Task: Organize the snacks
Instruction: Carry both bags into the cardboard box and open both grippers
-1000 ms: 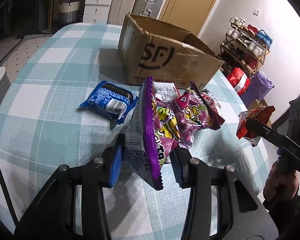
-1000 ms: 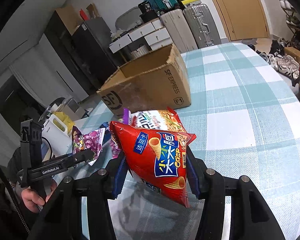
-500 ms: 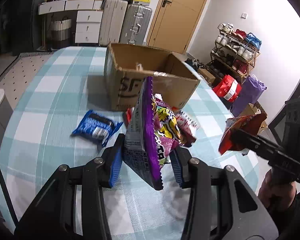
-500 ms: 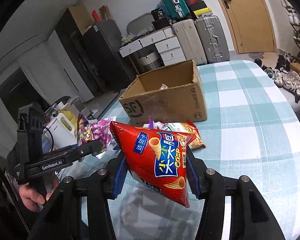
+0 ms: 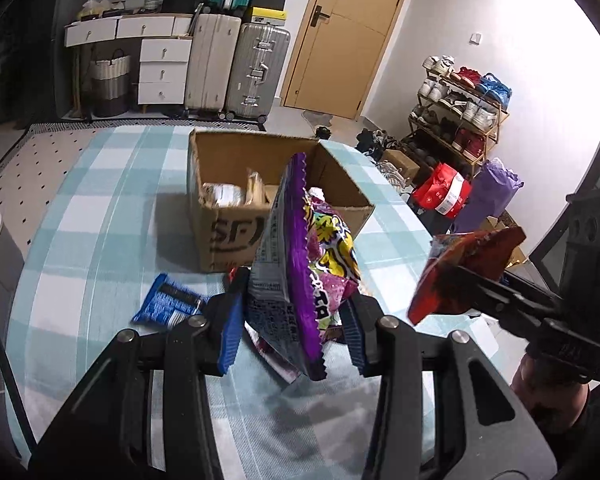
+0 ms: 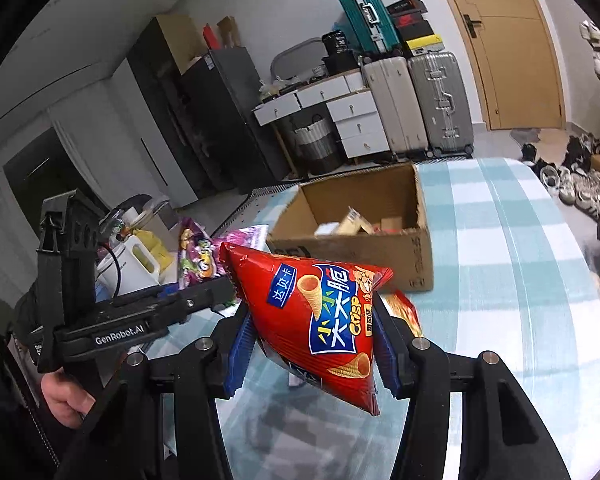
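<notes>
The left gripper (image 5: 296,320) had its blue-padded fingers (image 5: 231,332) drawn in narrow and pressed on both sides of a purple snack bag (image 5: 300,264). The bag stood on edge between the pads, its crimped top reaching toward 12 o'clock and its lower corner hanging past them toward 6 o'clock. The right gripper (image 6: 312,344) was likewise closed narrow, its fingers (image 6: 240,348) pinching a red crisp bag (image 6: 320,320) that filled the gap and drooped below the pads toward 5 o'clock. Both bags were clear of the checked tabletop (image 5: 80,232).

In the left wrist view the open cardboard box (image 5: 228,232) sat on the tabletop at 12 o'clock beyond the purple bag, with pale packets showing inside. A blue snack packet (image 5: 168,300) lay flat on the cloth at 9 o'clock of the fingers, near but apart from them. In the right wrist view the box lay at 12 o'clock beyond the red bag.

The purple bag hid the box's near right corner and whatever lay directly beneath it; a scrap of red wrapper (image 5: 231,276) peeked out beside the left pad, too little to identify. The box's contents were blurred. Another orange-red packet (image 6: 404,312) was mostly hidden behind the right pad.
</notes>
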{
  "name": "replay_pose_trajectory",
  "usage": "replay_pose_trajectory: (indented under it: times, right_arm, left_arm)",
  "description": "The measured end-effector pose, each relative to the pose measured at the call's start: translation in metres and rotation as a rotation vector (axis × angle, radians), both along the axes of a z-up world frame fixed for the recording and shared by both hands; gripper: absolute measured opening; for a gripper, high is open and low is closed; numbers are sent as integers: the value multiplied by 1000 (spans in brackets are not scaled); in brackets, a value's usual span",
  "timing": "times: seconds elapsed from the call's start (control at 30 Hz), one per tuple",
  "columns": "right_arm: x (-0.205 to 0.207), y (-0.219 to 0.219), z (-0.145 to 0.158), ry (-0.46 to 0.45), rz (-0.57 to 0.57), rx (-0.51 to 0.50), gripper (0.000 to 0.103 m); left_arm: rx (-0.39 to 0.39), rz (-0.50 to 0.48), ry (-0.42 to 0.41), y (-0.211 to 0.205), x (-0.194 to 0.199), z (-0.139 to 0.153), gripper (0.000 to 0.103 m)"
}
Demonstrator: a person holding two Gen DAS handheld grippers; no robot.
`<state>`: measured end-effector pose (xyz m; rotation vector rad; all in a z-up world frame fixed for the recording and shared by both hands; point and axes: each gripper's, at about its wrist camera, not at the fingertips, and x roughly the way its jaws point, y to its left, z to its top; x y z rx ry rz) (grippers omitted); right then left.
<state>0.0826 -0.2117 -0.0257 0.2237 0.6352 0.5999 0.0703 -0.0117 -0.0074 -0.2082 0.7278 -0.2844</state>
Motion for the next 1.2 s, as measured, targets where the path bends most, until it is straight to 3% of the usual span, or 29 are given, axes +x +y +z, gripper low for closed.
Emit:
replay_pose_trajectory:
  times: [0.4,1.07,1.2]
  right_arm:
    - [43,7,22,-26,3,-10,53]
    - [149,18,45,-33,16,-43,53]
    - [169,21,44,-28,17,-42,53]
  left_arm:
    - [35,-27,-27,-19,43,29,40]
    - [65,-20,-9,-7,157,42,40]
    - [36,-52,-7,-4,178,39,40]
